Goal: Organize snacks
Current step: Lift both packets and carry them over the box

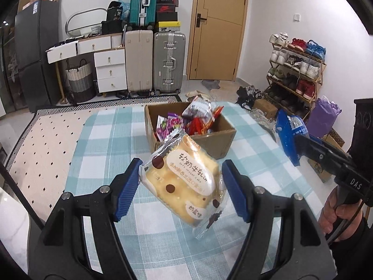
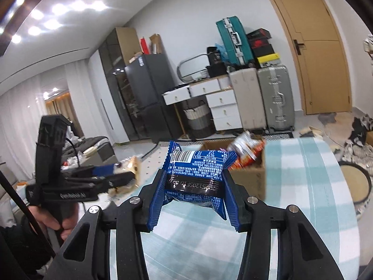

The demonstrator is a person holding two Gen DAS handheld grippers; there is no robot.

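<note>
Left gripper (image 1: 181, 182) clamped on cracker packet (image 1: 184, 184), held above the table (image 1: 105, 140). Right gripper (image 2: 193, 200) clamped on blue snack packet (image 2: 195, 172). Cardboard box (image 1: 209, 142) of snacks near table's far edge.

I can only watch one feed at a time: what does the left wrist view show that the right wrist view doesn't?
Left wrist only: shoe rack, purple bag, printed front of the cracker pack.
Right wrist only: ceiling lights, sofa, barcode side of the blue snack pack.
Both: cardboard box of snacks, checked tablecloth, suitcases, door, both loaded hand-held grippers.
</note>
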